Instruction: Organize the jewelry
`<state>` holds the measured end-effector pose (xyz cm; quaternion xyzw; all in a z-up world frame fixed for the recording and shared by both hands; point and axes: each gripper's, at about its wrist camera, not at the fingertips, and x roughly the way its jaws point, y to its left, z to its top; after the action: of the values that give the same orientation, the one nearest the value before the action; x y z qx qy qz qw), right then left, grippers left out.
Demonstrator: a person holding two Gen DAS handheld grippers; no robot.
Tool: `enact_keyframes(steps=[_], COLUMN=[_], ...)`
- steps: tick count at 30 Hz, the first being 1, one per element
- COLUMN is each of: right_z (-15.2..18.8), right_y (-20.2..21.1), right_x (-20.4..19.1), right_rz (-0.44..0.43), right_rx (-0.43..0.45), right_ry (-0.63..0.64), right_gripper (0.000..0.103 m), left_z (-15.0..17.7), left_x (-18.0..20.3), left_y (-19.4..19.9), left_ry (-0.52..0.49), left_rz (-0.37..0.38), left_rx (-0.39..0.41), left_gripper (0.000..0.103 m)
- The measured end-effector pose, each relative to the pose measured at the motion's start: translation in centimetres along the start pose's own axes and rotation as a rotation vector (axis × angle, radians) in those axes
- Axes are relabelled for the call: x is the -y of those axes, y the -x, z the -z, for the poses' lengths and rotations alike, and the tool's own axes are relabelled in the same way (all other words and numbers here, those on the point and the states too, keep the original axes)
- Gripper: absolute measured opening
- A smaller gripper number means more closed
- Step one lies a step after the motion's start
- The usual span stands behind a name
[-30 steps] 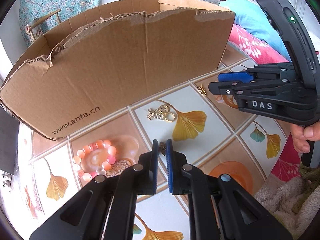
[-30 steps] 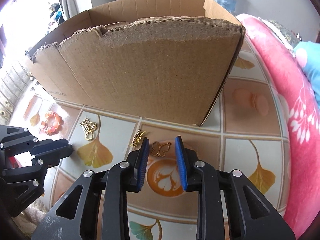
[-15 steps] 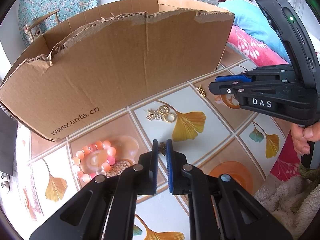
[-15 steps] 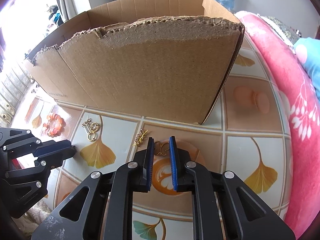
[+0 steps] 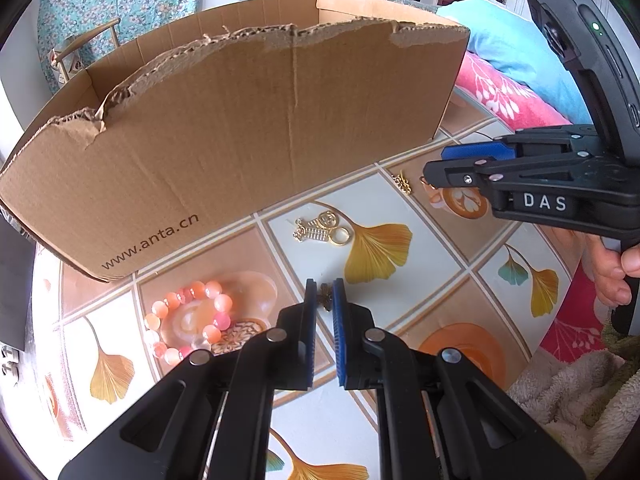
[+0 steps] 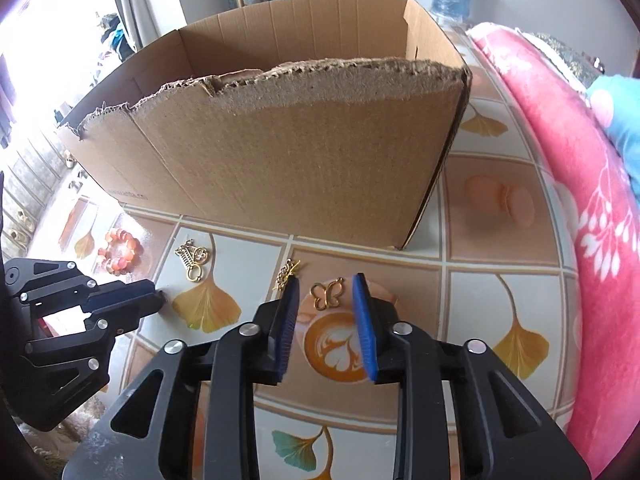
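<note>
Right gripper (image 6: 325, 294): jaws opening, wider than half a second ago, when they were nearly pinched on the butterfly charm (image 6: 328, 295). Charm now lying loose on the tablecloth (image 6: 472, 300) between the pads, touching neither. Left gripper (image 5: 324, 296): unchanged, clenching a small dark charm (image 5: 325, 297) at its tips, holding above the cloth.

Around: gold key charm (image 5: 324, 229) and a small gold piece (image 5: 401, 182) lying near the box (image 5: 248, 136); pink bead bracelet (image 5: 188, 322) sitting left of the left gripper. Box wall is standing tall just behind all the jewelry. Pink blanket (image 6: 560, 168) is edging the table on the right.
</note>
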<state>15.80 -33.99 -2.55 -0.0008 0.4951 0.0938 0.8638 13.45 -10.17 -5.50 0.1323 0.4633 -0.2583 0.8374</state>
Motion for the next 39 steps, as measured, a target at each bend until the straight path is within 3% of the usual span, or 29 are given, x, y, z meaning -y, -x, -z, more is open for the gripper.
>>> enact_keyframes(steps=[8,15,39], right_z=[-0.8,-0.5,0.5], right_y=[-1.4,-1.4,0.3], right_x=[-0.8,-0.4,0.5], right_rz=[0.039,0.039,0.009], right_rx=[-0.029,-0.042,-0.005], right_ry=[0.037,0.026,-0.001], right_gripper=[0.029,0.014,0.013], left_z=[0.0,0.0,0.2], left_x=[0.1,0.0,-0.2], left_y=[0.0,0.0,0.1], left_ry=[0.002,0.003,0.004], left_rz=[-0.002,0.002,0.014], left_rx=[0.0,0.002,0.026], left_gripper=[0.008,0.008,0.008])
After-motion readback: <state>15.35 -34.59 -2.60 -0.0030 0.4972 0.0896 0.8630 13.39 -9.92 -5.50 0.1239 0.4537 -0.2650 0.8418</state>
